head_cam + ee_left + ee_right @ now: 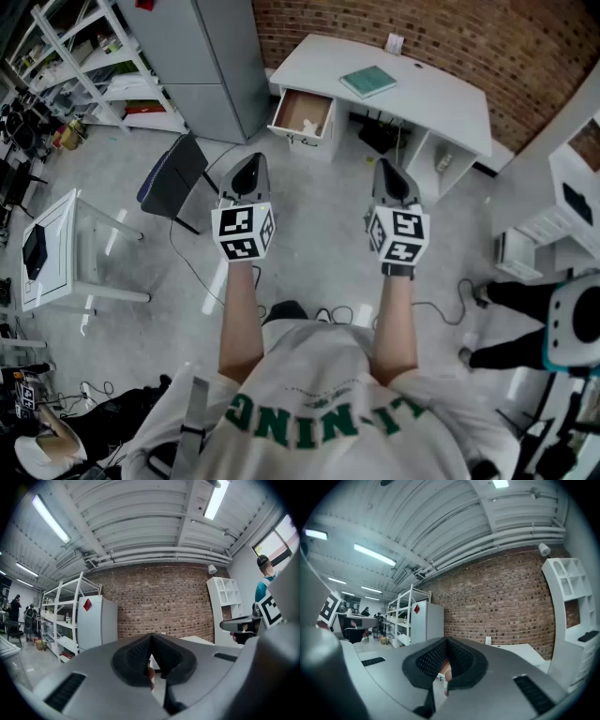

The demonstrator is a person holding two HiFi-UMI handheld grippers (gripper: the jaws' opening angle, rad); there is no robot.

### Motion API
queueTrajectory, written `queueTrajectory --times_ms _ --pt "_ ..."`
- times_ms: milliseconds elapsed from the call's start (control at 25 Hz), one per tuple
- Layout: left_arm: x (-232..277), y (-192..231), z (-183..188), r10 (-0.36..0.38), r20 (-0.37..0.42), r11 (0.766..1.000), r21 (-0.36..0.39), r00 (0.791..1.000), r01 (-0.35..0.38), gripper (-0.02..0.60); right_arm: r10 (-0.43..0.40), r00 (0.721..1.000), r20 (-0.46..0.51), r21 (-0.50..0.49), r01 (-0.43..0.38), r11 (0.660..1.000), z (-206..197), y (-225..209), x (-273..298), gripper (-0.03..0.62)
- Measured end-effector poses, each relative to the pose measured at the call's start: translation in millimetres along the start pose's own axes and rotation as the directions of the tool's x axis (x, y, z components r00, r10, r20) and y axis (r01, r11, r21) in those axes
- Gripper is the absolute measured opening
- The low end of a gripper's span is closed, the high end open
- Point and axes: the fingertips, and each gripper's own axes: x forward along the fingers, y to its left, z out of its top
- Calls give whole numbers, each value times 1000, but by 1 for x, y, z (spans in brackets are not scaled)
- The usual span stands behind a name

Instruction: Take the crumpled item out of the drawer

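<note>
The person stands on the floor well short of the white desk [441,94], holding both grippers level and side by side, their noses toward it. The left gripper [247,174] has its jaws pressed together with nothing between them. Its own view shows the dark ribbed pads meeting at the tip [151,641], with only the room beyond. The right gripper [390,176] is closed and empty too, its pads meeting in the same way [446,645].

The drawer [298,139] hangs pulled out under the desk's left end, on the side that faces the person. The crumpled item [310,125] – a small pale wad – lies inside it on the wooden bottom, toward the drawer's front panel and well apart from both grippers. On the desk top, near its left end, a green book [367,81] lies flat.

A grey cabinet [214,56] stands just left of the desk against the brick wall [487,37], and a dark chair [173,178] sits on the floor left of the left gripper. A second person's legs (black trousers) [520,323] show at the picture's right edge.
</note>
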Motion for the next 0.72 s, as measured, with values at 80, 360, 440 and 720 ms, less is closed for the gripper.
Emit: queueTrajectory --times_ms 80,360,440,720 --pt "5 -6 0 -4 1 1000 -7 1000 4 -7 15 1000 -2 -8 -15 1000 -1 -1 3 -5" --pt "17 -17 -8 -9 -10 1000 -24 1000 8 -6 70 997 -9 0 -70 998 -3 2 18 -5" --pt "24 -18 -11 -12 -13 1000 -28 1000 12 -6 81 997 -18 7 -81 997 -8 3 25 -5" --pt "66 3 -21 -34 -20 998 -48 999 33 -6 111 994 -4 82 -111 990 -18 10 63 -5"
